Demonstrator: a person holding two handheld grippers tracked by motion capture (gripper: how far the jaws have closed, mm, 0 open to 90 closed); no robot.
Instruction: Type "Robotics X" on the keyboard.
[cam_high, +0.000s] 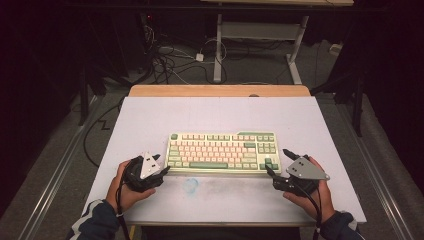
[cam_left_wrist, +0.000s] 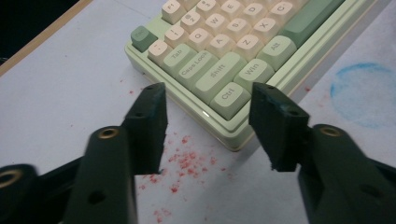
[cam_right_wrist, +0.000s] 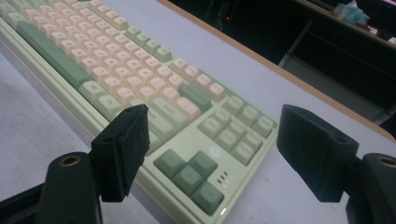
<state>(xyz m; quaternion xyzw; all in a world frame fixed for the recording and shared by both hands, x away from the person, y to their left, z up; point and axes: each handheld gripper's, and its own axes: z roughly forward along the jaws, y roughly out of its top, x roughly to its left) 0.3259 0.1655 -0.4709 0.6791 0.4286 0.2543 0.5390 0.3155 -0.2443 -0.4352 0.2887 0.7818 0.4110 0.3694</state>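
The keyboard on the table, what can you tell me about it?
The keyboard is a pale green case, plastic by the look, with cream, pink and darker green keys. It lies flat on the white table, long side toward the person. The left gripper straddles its Ctrl corner without touching; the right gripper frames its arrow-key corner.

**Room around the keyboard**

The pale green and cream keyboard (cam_high: 222, 152) was the one real obstacle on the white-covered table (cam_high: 220, 112). Wide bare surface lay behind it and along the near edge, so approach was easy. Left gripper (cam_high: 164, 164) and right gripper (cam_high: 278, 162) crowded its two near corners.
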